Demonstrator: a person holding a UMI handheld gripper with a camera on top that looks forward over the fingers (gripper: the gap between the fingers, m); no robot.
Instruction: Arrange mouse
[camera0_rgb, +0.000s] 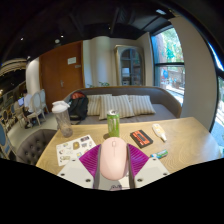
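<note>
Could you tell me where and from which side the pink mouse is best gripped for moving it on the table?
Grip the pink mouse across its two long flanks, near its widest middle, coming from its rear along its length. It lies flat on the table, lengthwise between the gripper fingers, whose pads already flank it. Its domed top would probably slip, so the sides seem safer.

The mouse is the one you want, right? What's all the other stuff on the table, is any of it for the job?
For the job:
mouse, pale pink, between the gripper fingers

Just lying about:
green can
tumbler
sticker sheet
small box
dark remote
teal pen
sofa beyond the table
</note>
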